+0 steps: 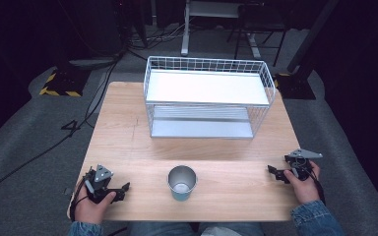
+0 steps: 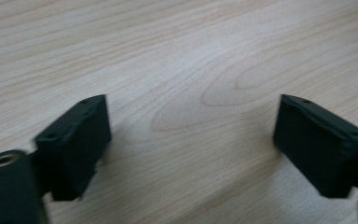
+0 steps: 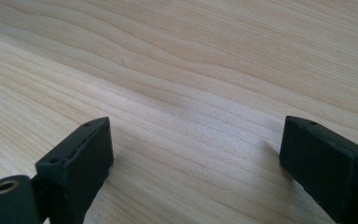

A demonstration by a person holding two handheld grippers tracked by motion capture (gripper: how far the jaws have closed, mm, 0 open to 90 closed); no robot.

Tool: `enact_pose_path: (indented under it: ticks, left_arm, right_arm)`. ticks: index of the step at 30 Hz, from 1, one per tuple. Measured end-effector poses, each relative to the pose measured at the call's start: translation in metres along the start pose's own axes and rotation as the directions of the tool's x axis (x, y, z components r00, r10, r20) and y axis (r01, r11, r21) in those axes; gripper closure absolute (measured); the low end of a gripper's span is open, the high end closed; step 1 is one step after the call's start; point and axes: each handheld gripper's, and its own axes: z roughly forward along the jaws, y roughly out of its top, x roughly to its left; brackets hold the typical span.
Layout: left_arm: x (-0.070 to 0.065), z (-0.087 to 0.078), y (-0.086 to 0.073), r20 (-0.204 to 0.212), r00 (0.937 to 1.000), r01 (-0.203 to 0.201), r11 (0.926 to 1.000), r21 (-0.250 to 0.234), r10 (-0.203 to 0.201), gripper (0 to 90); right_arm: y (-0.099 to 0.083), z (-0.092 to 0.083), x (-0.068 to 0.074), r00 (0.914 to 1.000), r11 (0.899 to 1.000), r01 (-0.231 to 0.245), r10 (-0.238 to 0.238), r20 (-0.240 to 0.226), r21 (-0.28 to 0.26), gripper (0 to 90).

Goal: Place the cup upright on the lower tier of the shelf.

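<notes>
A metal cup (image 1: 182,182) stands upright at six o'clock on the pale wood-grain bench (image 1: 128,128), apparently staged for pickup between the left hand-held gripper (image 1: 123,189) and right hand-held gripper (image 1: 272,171), both empty with jaws apart, before a white wire two-tier rack (image 1: 207,96) at twelve.

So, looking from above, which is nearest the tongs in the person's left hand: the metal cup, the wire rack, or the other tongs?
1. Metal cup, just right of the left tongs.
2. Wire rack, at the table's far side.
3. Right tongs, at the opposite edge.
</notes>
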Motion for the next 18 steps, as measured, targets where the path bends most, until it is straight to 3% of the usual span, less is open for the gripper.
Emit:
enact_pose_path:
  ticks: [2, 5, 15, 18]
  left_arm:
    - [0.002, -0.001, 0.0, 0.026, 0.9991, 0.032, 0.9995, -0.005, -0.032, 15.7]
    - [0.001, -0.004, 0.001, 0.035, 0.9982, 0.049, 0.9987, -0.011, -0.048, 16.1]
    - [-0.012, -0.026, 0.005, 0.051, 0.9981, 0.038, 0.995, -0.092, -0.034, 15.7]
    - [-0.02, -0.035, -0.002, 0.054, 0.9984, 0.021, 0.993, -0.116, -0.015, 15.7]
  right_arm:
    - [0.0, 0.0, 0.0, 1.0, 1.0, -0.001, 0.001, -0.004, 0.001, 9.7]
    - [0.0, 0.0, 0.0, 1.0, 1.0, -0.001, 0.001, -0.004, 0.003, 9.3]
    - [0.002, 0.003, -0.001, 0.9999, 1.0, -0.01, 0.009, 0.014, 0.014, 4.3]
    - [0.002, 0.003, -0.001, 0.9998, 1.0, -0.012, 0.012, 0.014, 0.015, 4.0]
